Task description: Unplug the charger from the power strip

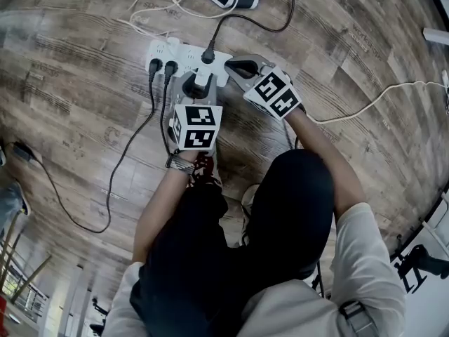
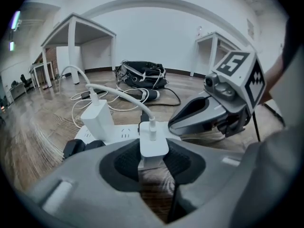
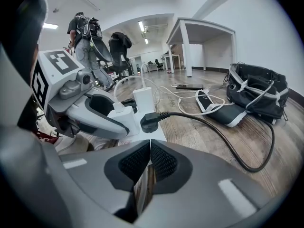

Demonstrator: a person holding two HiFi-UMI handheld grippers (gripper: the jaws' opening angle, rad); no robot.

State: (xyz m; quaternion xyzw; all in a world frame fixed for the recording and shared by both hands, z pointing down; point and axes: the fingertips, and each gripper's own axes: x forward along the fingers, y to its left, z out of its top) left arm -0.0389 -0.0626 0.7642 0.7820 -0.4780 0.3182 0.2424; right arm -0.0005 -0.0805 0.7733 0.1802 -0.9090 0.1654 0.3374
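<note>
Left gripper [image 2: 153,162] on charger [image 2: 154,144] (right gripper [image 3: 150,158] closed)

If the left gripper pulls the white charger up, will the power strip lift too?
Likely: the power strip looks like light plastic, loose on the floor. Its black cords may drag and tilt it. The charger looks smooth and might slip.

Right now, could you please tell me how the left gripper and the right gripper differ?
The left gripper has its jaws apart, clamped on the white charger; the right gripper has its jaws shut together with nothing between them. The left gripper comes at the long side of the power strip, the right gripper at its end. Both point down at the strip.
</note>
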